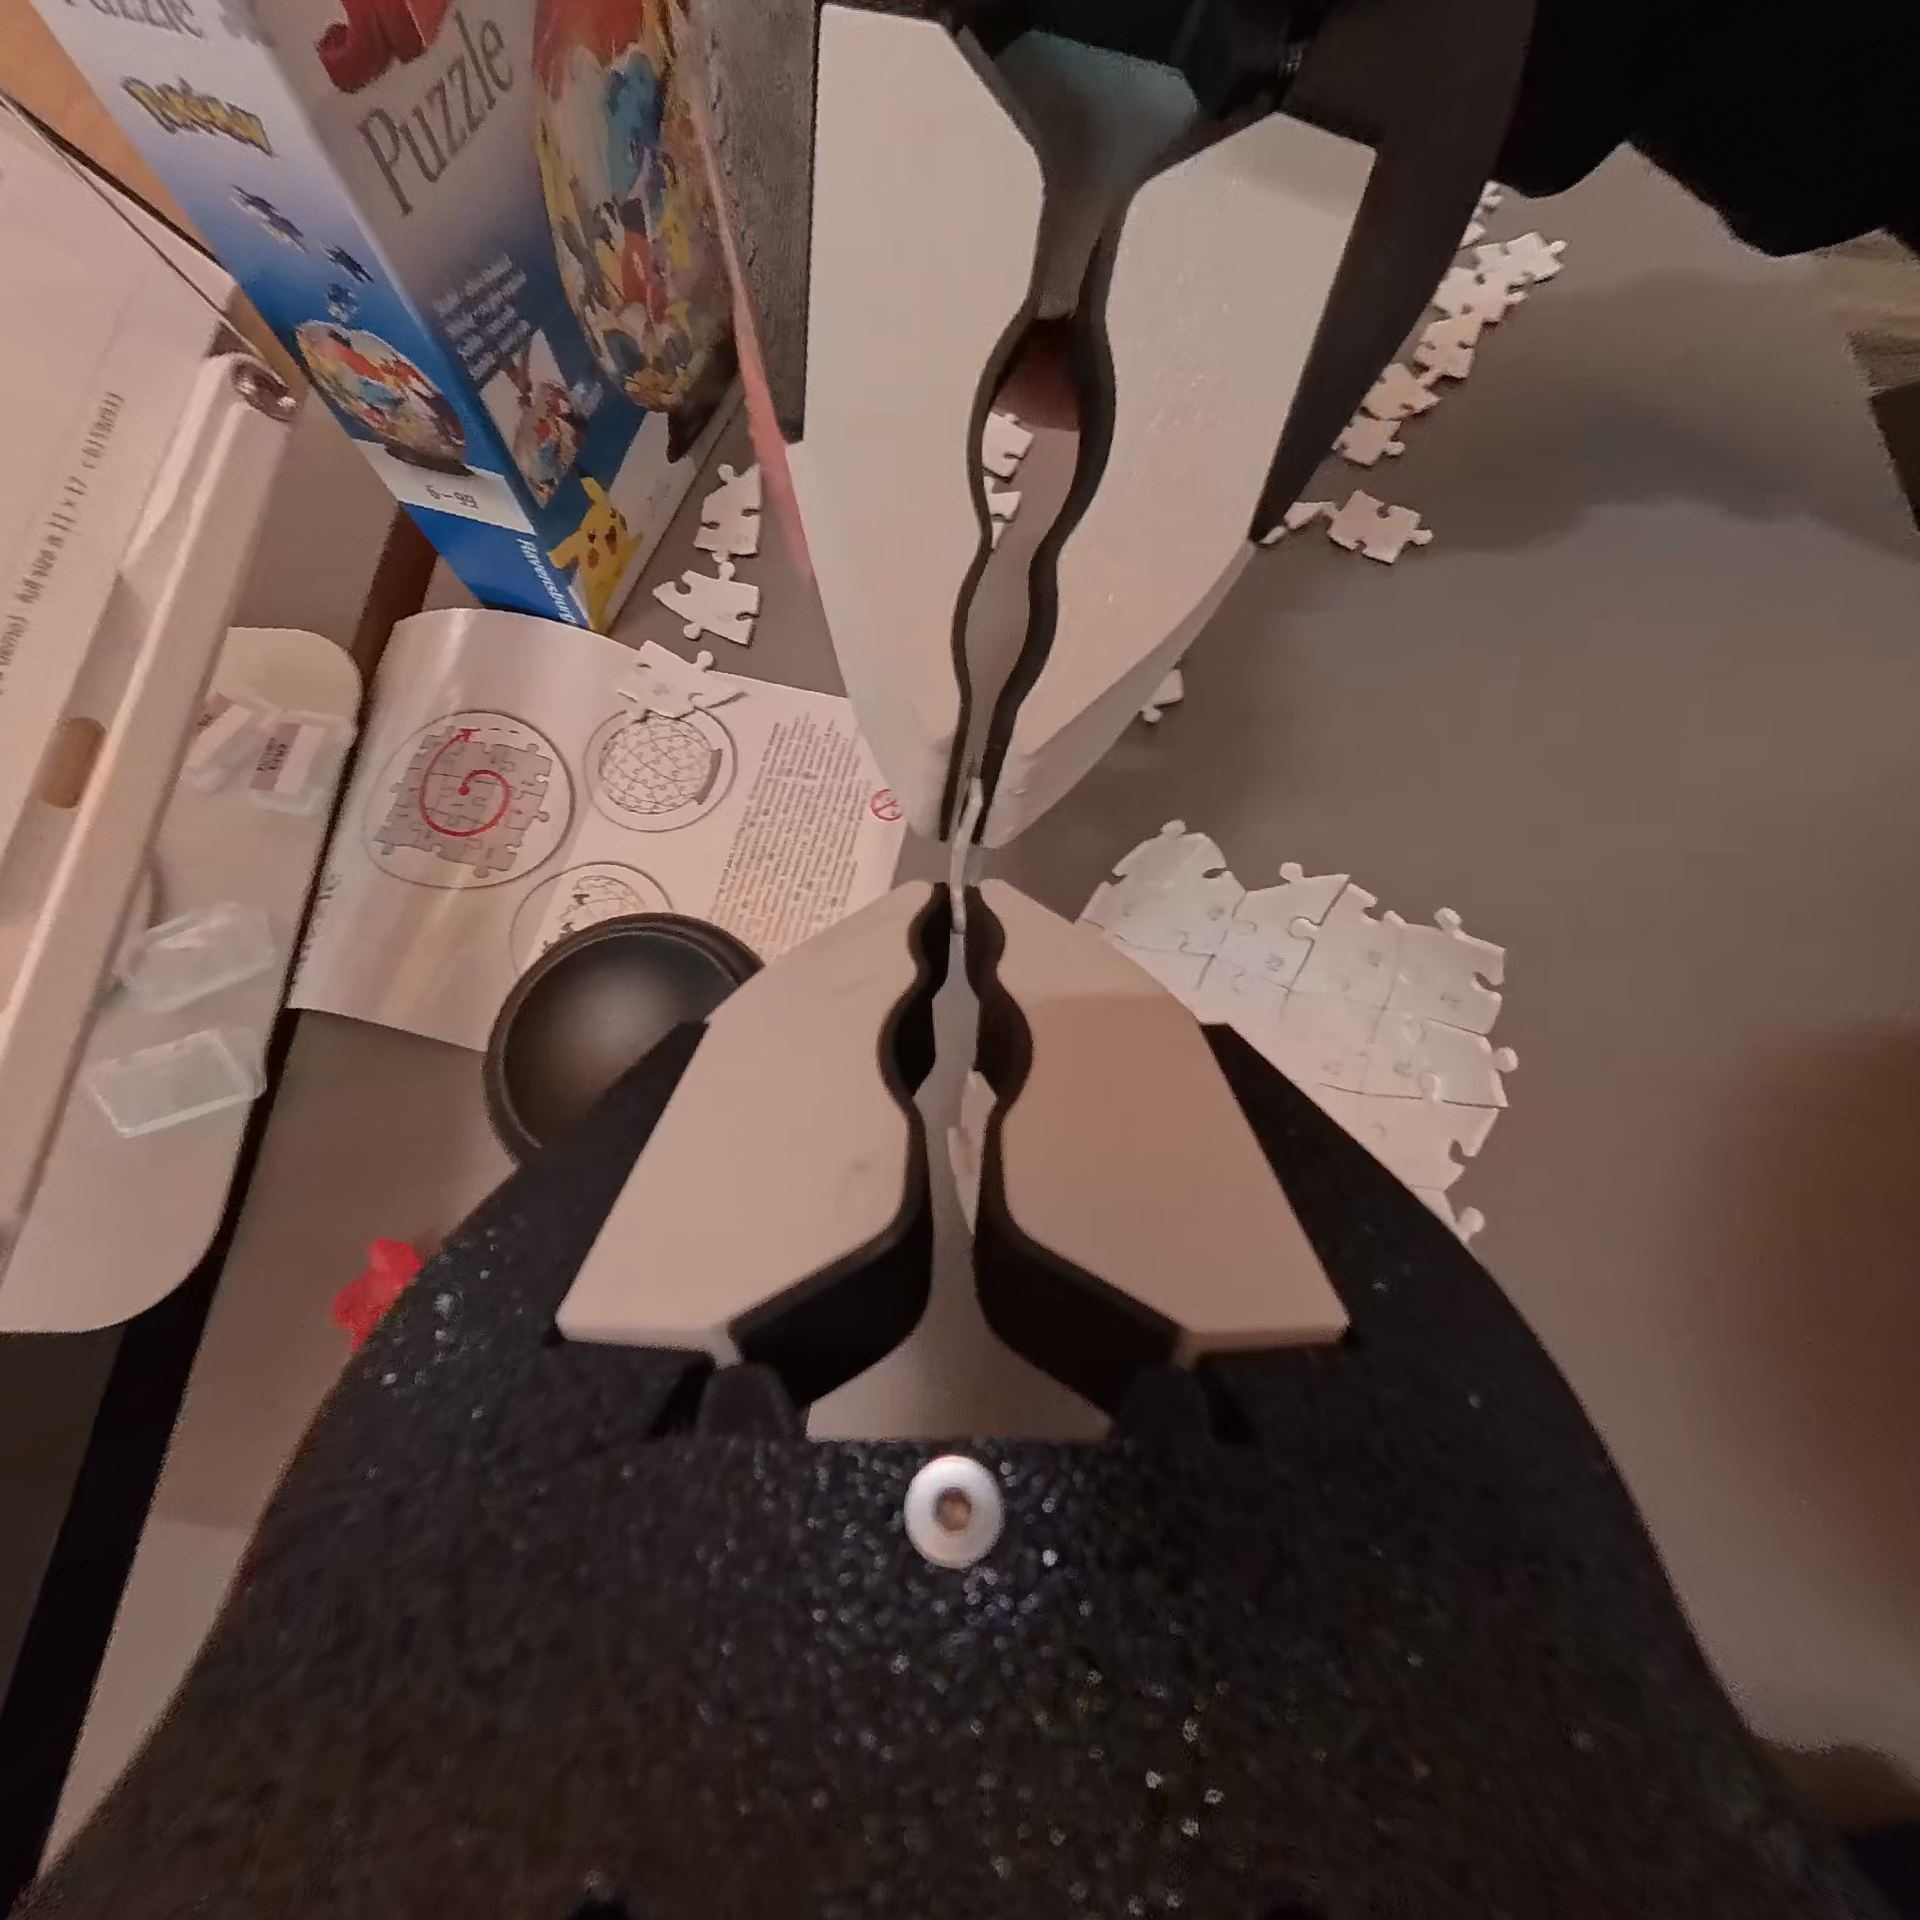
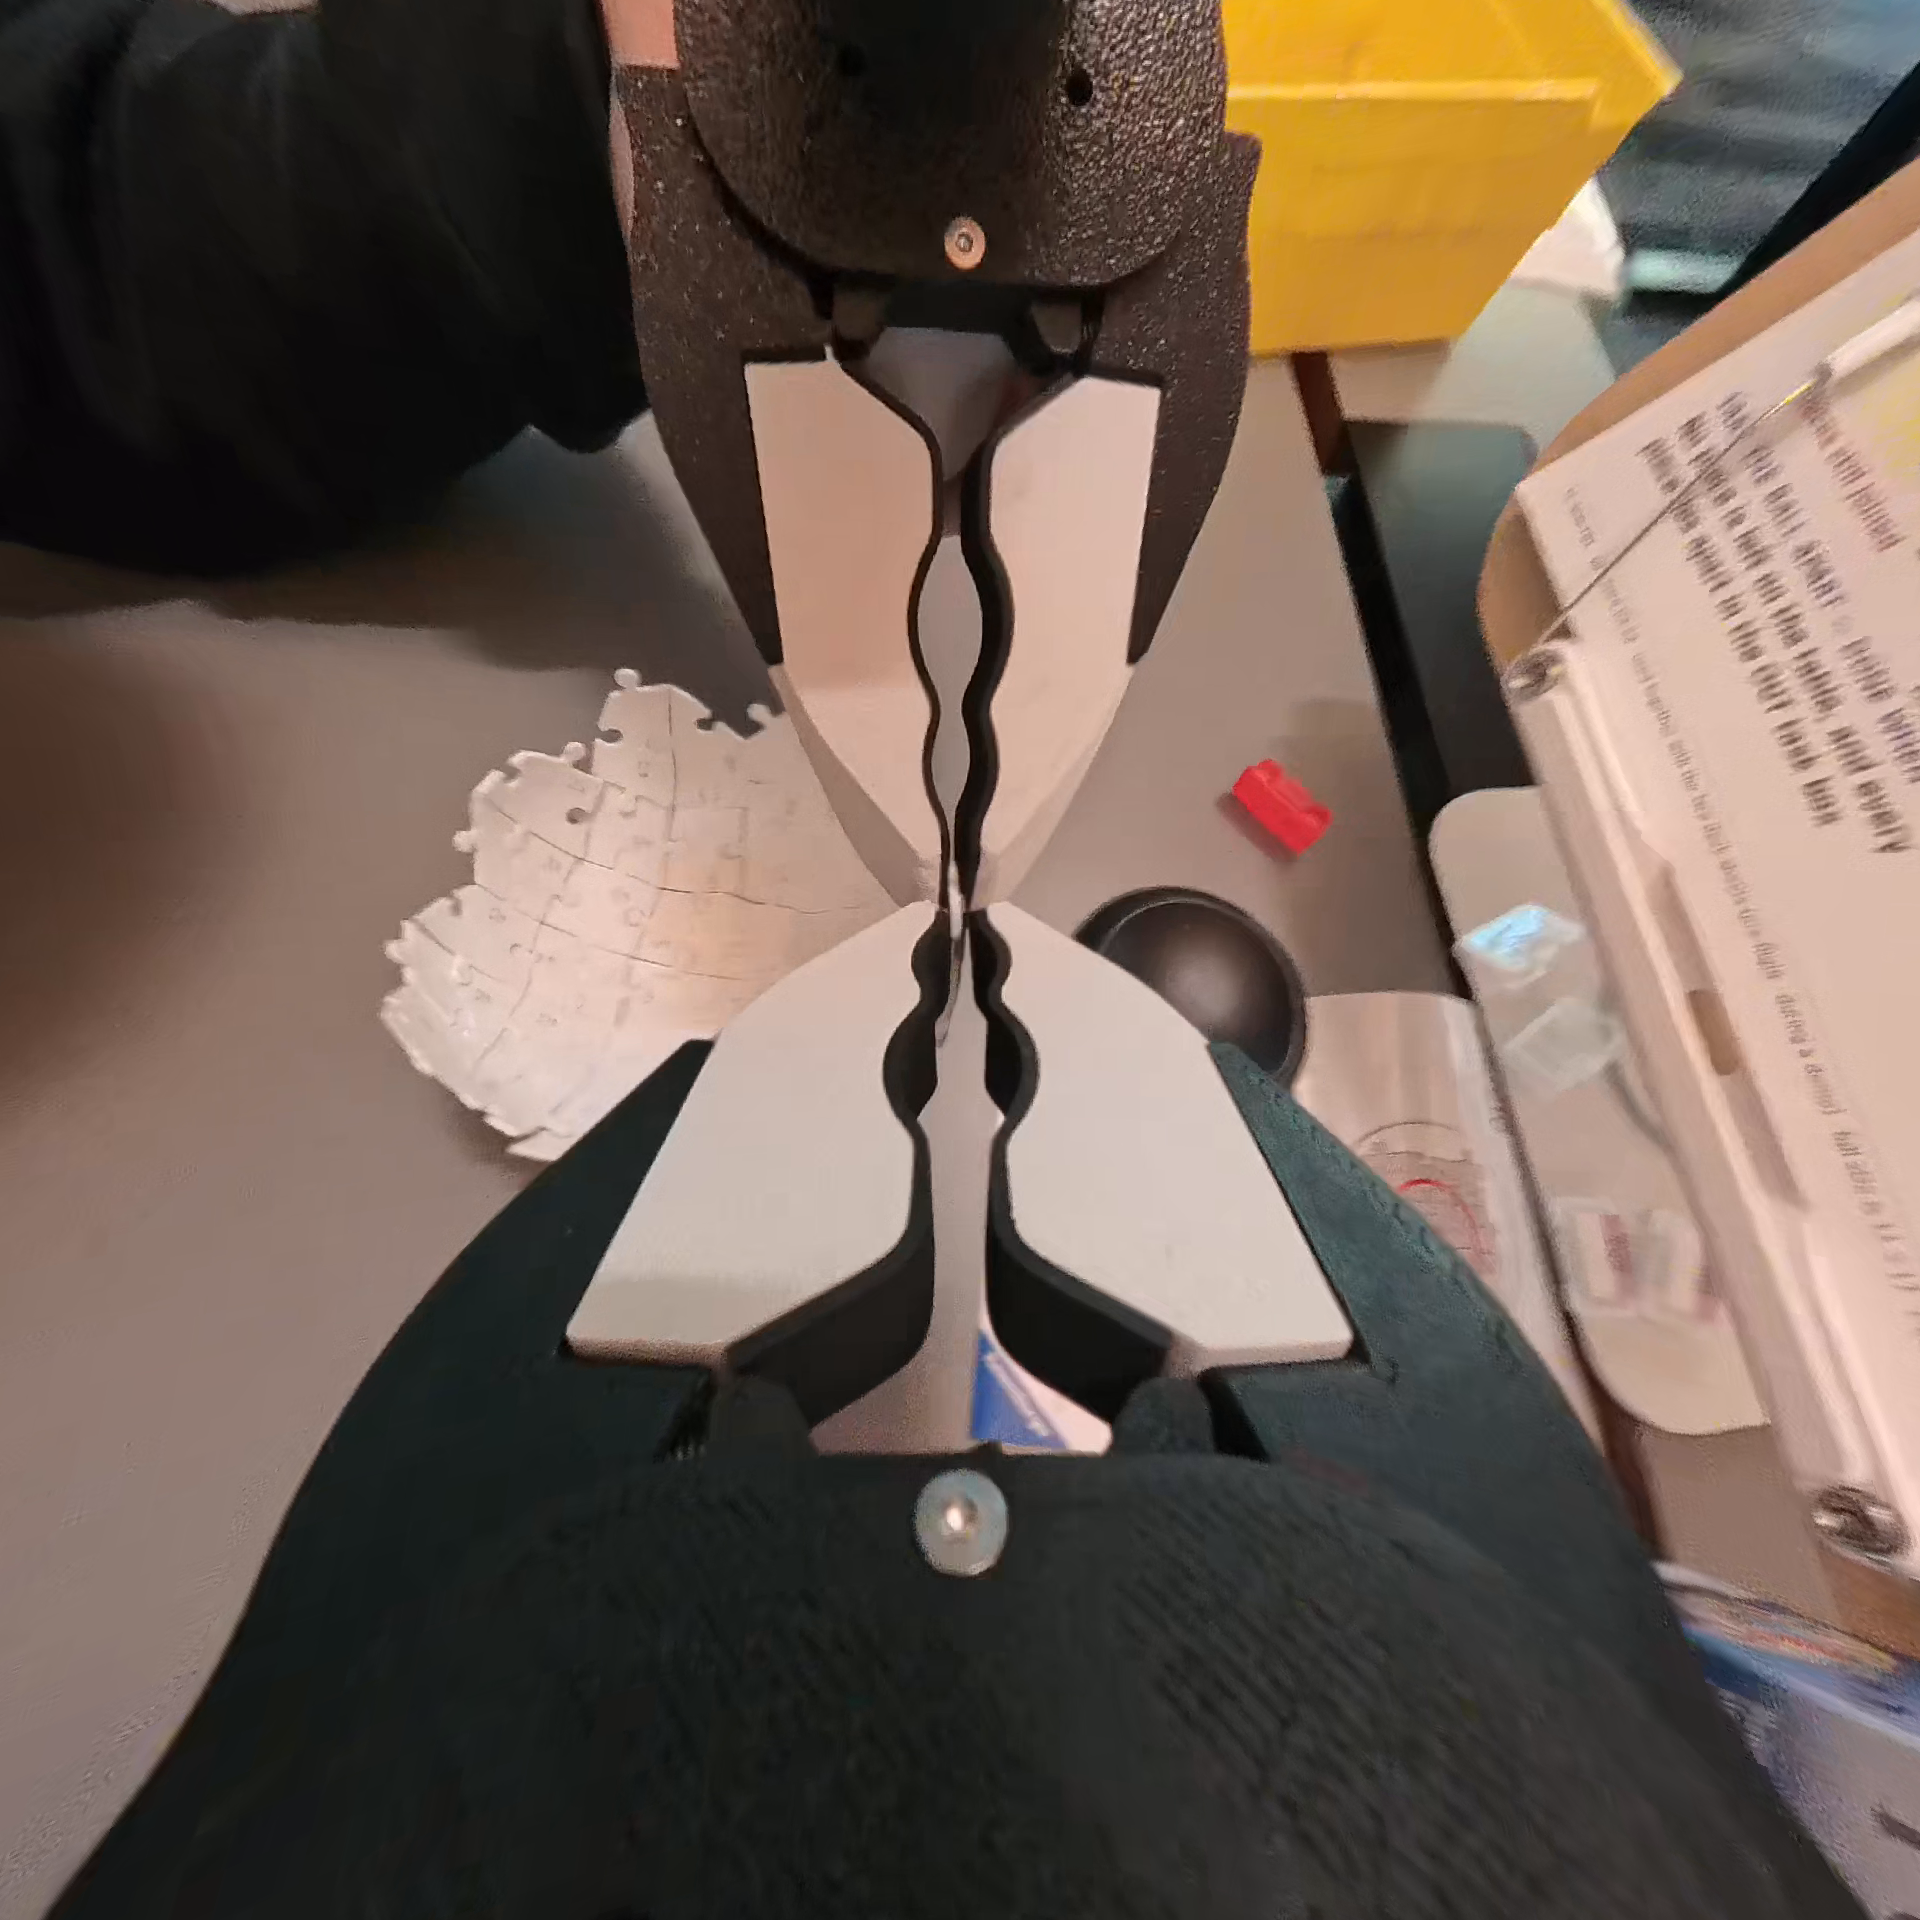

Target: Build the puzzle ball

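Observation:
My left gripper (image 1: pixel 951 904) is shut on a white puzzle piece (image 1: pixel 961 1112) that shows edge-on between its fingers. My right gripper (image 1: pixel 971 821) comes in from the far side, tip to tip with the left, and is shut on another thin white piece (image 1: pixel 975 805). The two pieces meet between the tips, above the grey table. In the right wrist view my right gripper (image 2: pixel 961 920) faces the left gripper (image 2: pixel 956 868) in the same way. A curved patch of joined pieces (image 1: pixel 1340 987) (image 2: pixel 561 935) lies on the table beneath. Loose pieces (image 1: pixel 1444 343) lie scattered at the back.
A black round stand (image 1: pixel 603 1029) (image 2: pixel 1195 966) sits on an instruction sheet (image 1: pixel 623 790). The puzzle box (image 1: pixel 499 260) stands behind, beside a white cardboard box (image 1: pixel 94 623) (image 2: pixel 1714 727). A red block (image 2: pixel 1278 805), clear plastic bits (image 1: pixel 187 1039) and a yellow bin (image 2: pixel 1423 177) are nearby. Both grippers' tips are close together, under 4 cm apart. The red block (image 2: pixel 1278 805) is about 20 cm from both grippers' fingertips.

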`<state>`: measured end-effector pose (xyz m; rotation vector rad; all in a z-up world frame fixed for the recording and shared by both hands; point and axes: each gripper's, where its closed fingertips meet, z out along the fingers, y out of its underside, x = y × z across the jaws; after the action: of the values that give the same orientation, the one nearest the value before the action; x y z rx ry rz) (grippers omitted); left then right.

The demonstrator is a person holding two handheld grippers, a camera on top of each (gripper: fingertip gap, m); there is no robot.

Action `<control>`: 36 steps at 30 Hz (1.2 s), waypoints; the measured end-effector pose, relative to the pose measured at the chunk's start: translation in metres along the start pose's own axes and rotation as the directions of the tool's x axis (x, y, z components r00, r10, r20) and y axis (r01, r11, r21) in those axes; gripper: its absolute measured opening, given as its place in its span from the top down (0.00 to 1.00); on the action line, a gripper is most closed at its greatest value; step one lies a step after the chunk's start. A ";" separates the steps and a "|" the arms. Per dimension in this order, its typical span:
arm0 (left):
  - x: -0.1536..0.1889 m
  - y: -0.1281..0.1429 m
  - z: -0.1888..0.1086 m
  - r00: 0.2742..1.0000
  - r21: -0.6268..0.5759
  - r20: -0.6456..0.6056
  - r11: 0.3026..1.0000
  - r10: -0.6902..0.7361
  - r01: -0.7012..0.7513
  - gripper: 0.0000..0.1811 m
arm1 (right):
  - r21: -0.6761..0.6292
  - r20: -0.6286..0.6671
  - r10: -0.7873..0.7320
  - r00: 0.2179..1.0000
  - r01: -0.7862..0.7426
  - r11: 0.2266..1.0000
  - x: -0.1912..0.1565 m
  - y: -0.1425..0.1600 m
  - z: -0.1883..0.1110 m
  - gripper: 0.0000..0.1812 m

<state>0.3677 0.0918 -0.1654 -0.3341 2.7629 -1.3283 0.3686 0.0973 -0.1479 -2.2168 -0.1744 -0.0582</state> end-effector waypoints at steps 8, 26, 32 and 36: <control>0.004 0.006 0.012 1.000 -0.047 -0.001 0.999 0.012 -0.012 0.99 | -0.086 -0.013 0.053 0.999 -0.054 0.995 -0.006 0.015 0.001 0.98; 0.000 0.043 0.002 1.000 -0.207 0.015 0.978 0.002 0.001 0.83 | -0.405 0.099 0.219 0.971 -0.162 0.900 -0.033 0.056 0.024 0.98; -0.005 0.062 0.019 0.999 -0.281 0.013 0.958 -0.051 0.053 0.84 | -0.487 0.079 0.315 0.946 -0.239 0.840 -0.036 0.062 0.031 0.98; -0.007 0.058 0.017 0.998 -0.259 0.019 0.963 -0.066 0.069 0.84 | -0.497 0.058 0.340 0.939 -0.268 0.825 -0.035 0.062 0.029 0.98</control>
<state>0.3675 0.1152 -0.2216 -0.4511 2.9444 -0.9703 0.3421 0.0797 -0.2181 -2.7263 0.1384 0.2665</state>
